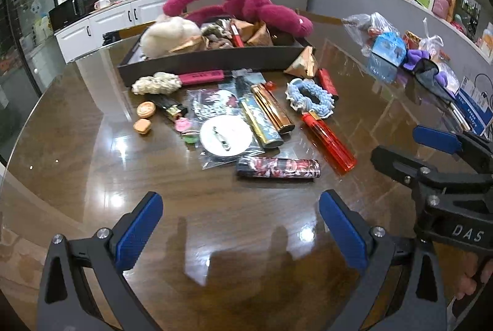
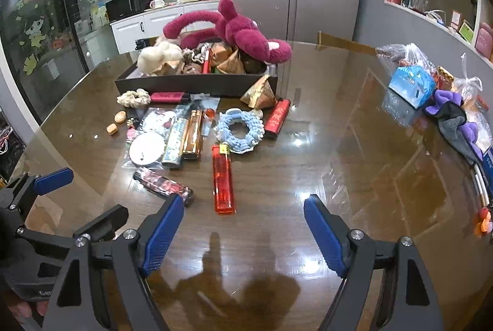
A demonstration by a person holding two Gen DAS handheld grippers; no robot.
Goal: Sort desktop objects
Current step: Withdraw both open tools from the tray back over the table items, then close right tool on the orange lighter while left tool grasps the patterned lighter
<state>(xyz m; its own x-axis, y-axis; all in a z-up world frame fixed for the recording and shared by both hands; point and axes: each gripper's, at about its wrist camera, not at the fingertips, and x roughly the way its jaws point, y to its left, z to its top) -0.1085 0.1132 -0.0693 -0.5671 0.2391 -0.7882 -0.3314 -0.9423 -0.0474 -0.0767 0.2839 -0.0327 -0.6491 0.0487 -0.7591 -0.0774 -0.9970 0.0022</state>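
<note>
Sorting is partly complete, judged from layout: the dark tray already holds plush toys and wrapped items, while the red lighter, blue scrunchie and other small items lie loose on the bench before it. Left tool and right tool hover spread, holding nothing

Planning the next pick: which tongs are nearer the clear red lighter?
Right. The right tongs hang open just short of the red lighter, almost in line. The left tongs, also open, sit farther back and leftward.
</note>
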